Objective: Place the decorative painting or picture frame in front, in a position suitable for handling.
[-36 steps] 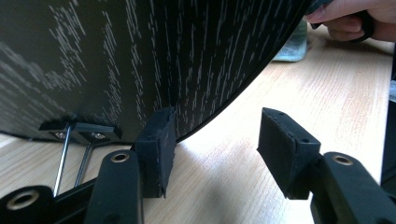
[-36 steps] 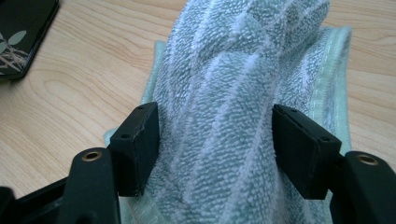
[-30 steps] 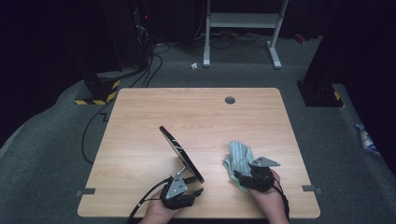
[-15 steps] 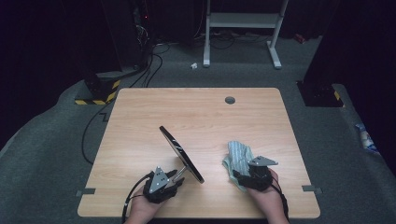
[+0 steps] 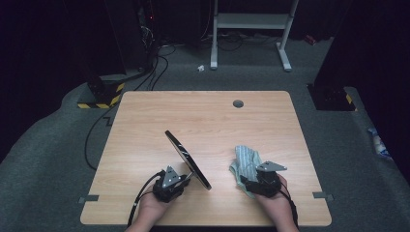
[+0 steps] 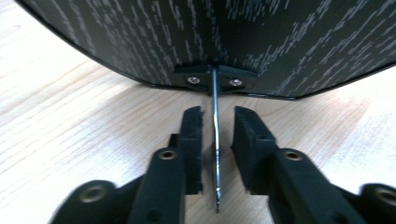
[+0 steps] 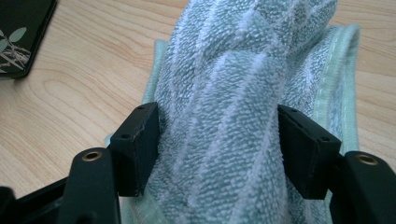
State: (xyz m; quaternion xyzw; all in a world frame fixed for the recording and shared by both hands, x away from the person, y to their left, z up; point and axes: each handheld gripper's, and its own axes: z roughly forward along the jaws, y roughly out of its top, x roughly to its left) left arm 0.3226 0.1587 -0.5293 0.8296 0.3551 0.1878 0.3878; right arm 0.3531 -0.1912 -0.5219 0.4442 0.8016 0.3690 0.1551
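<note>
A round black tray stands tilted on its edge on the wooden table. Its speckled back carries a thin metal tab fixed by two screws. My left gripper sits at the tray's near edge. Its jaws have just been closing around that tab, and a narrow gap shows on each side of it. My right gripper is shut on a bunched pale green striped towel lying on the table to the right of the tray.
A round cable hole sits near the table's far edge. The left gripper's cable loops off the near edge. On the floor behind stand a white frame and a yellow-and-black striped block.
My left hand moved left along the tray's near edge, and its gripper now points at the tray's near edge. The tray, the towel and the right hand stayed put.
</note>
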